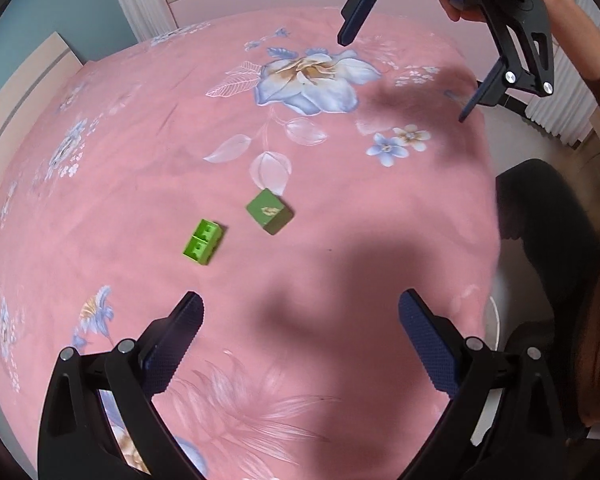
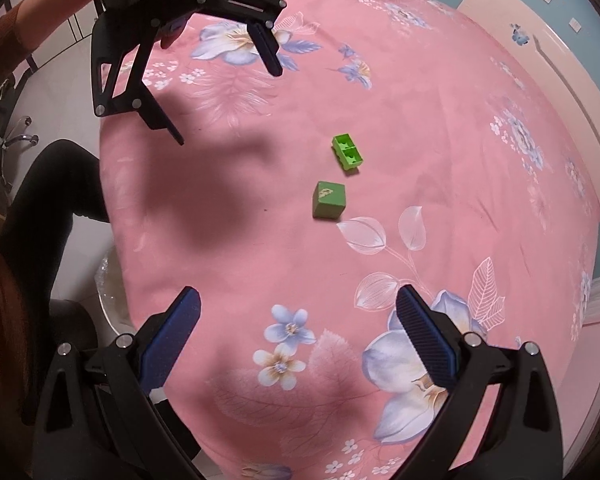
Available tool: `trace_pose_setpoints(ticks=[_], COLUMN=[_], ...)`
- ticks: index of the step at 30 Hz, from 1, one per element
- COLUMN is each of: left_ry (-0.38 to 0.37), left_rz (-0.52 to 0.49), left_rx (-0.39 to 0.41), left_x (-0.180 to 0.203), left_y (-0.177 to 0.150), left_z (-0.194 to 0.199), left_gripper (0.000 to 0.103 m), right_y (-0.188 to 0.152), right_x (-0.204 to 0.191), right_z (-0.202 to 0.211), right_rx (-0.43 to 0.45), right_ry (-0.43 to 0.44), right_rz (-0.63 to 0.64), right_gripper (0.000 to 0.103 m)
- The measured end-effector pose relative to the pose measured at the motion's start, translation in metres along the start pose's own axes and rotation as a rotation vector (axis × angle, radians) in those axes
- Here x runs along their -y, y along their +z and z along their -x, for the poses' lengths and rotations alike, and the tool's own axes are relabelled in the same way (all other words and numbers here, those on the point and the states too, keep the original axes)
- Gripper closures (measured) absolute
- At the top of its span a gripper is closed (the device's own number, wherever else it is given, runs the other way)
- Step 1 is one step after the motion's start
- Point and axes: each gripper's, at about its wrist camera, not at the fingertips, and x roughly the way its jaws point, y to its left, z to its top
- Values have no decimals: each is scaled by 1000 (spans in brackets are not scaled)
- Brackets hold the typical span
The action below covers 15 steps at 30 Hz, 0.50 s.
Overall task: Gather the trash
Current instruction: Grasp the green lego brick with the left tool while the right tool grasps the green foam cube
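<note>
Two green pieces lie on the pink floral bed sheet: a bright green two-cell block and a darker green cube with a pale mark on top, a short gap apart. My left gripper is open and empty, above the sheet, nearer than both pieces. It also shows in the right wrist view. My right gripper is open and empty, hovering above the sheet on the opposite side. It also shows in the left wrist view.
The bed's edge runs beside a white lined bin on the floor. A person's dark-clad leg and a chair base stand next to it. A beige headboard borders the far side.
</note>
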Motion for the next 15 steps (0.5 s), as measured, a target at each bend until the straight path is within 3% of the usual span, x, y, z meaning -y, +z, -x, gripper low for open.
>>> trace_pose_setpoints(ticks=[15], left_ry=[-34], left_rz=[-30], left_rx=[-15], left_x=[-42], left_y=[13], left_z=[-18], left_gripper=[4], right_y=[22], right_x=[24], right_z=[-33], right_rx=[4], right_ry=[17], right_rz=[10], right_gripper=[7])
